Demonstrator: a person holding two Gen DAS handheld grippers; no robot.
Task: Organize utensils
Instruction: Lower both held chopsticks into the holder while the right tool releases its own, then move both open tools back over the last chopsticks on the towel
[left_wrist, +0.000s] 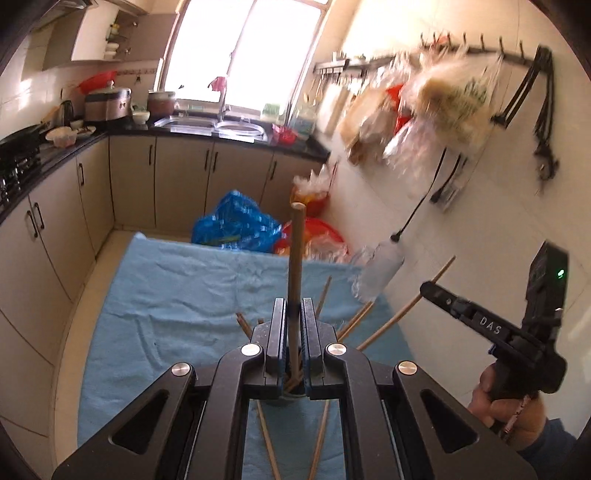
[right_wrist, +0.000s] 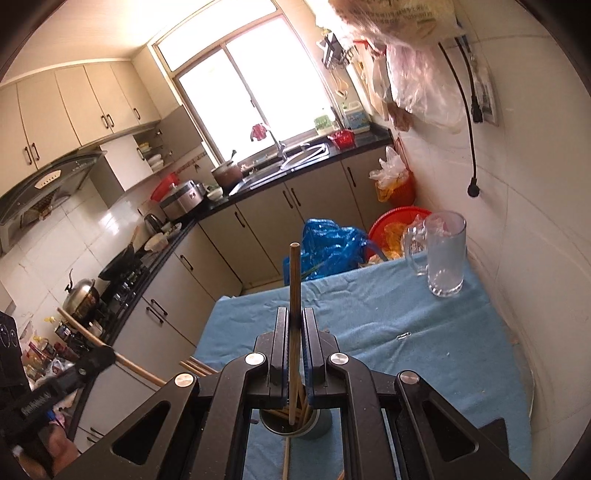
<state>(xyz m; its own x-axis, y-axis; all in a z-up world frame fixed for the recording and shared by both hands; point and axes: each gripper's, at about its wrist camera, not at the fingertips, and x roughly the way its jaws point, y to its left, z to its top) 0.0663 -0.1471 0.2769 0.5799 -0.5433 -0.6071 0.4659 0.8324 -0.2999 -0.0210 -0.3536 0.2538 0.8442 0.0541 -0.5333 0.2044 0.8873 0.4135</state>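
My left gripper (left_wrist: 293, 325) has its jaws clamped on one chopstick (left_wrist: 295, 258), my right gripper (right_wrist: 294, 328) on another (right_wrist: 294, 280). Below sits a cup (right_wrist: 295, 430) of chopsticks on the blue-clothed table (right_wrist: 406, 354); a few lie loose beside it. Farther off stands an empty glass mug (right_wrist: 443, 254). Sorting looks partly done.
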